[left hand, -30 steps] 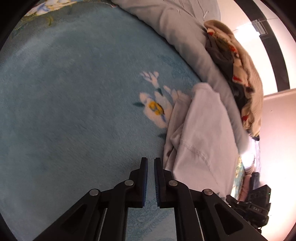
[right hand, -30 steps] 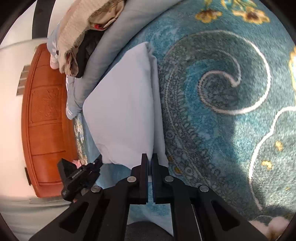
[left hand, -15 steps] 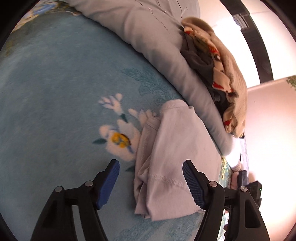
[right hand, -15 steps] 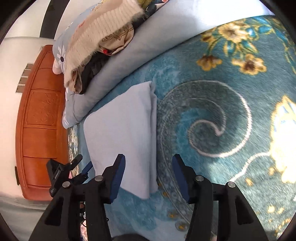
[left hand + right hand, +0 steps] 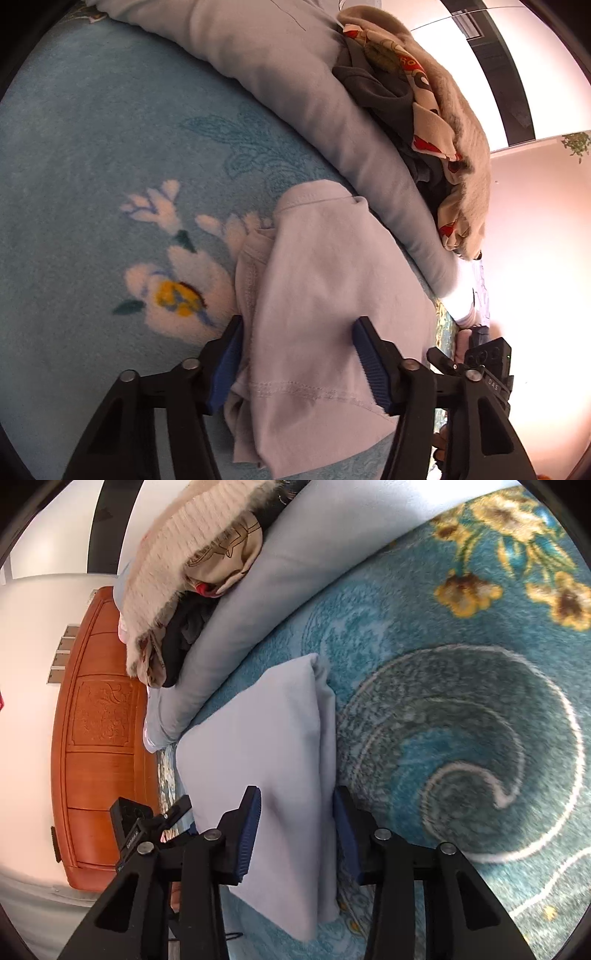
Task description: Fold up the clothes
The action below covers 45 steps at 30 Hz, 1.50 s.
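A pale lilac folded garment [image 5: 325, 295] lies on the blue flowered blanket [image 5: 92, 166]. My left gripper [image 5: 297, 358] is open, its blue-padded jaws straddling the garment's near hemmed end, one each side. In the right wrist view the same garment [image 5: 273, 746] lies as a neat folded block on the blanket [image 5: 461, 720]. My right gripper [image 5: 295, 827] is open, its jaws either side of the garment's folded edge. Each view shows the other gripper at the garment's far end.
A long grey bolster [image 5: 295, 85] runs just behind the garment, also in the right wrist view [image 5: 266, 590]. A heap of unfolded clothes [image 5: 424, 110] lies on it. An orange wooden headboard [image 5: 99, 720] stands beyond the bed's edge.
Both grippers have opened, the right letting go of the garment's edge. Both drew back a little, then moved in so their open jaws now straddle the garment's ends.
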### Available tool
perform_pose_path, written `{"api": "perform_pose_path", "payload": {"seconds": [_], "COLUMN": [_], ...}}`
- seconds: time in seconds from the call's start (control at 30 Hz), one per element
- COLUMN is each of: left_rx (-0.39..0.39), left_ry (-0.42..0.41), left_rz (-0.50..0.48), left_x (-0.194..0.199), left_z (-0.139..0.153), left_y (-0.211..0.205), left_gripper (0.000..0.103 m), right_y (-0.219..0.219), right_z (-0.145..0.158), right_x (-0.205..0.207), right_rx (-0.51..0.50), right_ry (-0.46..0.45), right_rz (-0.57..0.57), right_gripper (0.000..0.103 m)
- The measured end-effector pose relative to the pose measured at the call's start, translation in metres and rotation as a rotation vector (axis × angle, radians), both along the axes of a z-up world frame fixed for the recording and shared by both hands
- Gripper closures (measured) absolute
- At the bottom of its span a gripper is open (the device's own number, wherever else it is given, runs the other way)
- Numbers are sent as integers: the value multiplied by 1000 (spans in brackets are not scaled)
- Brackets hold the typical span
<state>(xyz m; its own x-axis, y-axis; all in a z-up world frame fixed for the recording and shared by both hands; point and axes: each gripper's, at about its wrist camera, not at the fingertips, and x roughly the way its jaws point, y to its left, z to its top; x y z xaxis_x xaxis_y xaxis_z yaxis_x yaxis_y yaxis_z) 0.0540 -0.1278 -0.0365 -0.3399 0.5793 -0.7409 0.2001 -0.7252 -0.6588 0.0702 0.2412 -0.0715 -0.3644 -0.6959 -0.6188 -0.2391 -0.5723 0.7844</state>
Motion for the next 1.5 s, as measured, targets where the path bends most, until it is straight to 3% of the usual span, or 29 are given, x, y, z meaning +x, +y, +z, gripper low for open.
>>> {"api": "perform_pose_path", "payload": {"seconds": [0.1,0.17,0.2,0.27,0.37,0.57,0.73,0.87,1.1,1.2,1.23,1.27,1.5], "left_rx": [2,14,15,23,35,69,11,-15,37,34,33,34,67], "left_ry": [-25,-48,-50,-46,-29,4,-4,-26,-38,-48,-54,-58,-62], "left_rz": [14,33,45,72,97,109,97,130,159,154,151,150,116], "left_x": [0,3,4,7,16,44,57,69,81,78,77,75,62], "left_z": [-1,-4,-3,2,16,46,59,53,33,27,23,20,1], "left_y": [3,4,6,9,13,24,31,12,-2,-7,-8,-8,-4], "left_gripper": [57,75,77,84,86,87,88,92,89,75,63,56,55], "right_y": [-5,-12,-13,-14,-10,5,19,24,18,13,12,11,4], "right_z": [2,4,6,8,14,44,65,78,73,61,55,49,11], "right_x": [-4,-7,-8,-10,-9,8,27,38,32,24,21,18,-7], "right_rx": [-15,-6,-1,11,1,-28,-7,25,74,117,111,105,79], "right_ry": [4,9,7,-7,-17,16,11,18,-12,-23,-29,-37,-89], "right_rz": [8,26,29,27,15,3,-8,4,58,76,80,84,89], "right_gripper": [62,64,67,83,93,97,98,98,95,63,54,54,54]}}
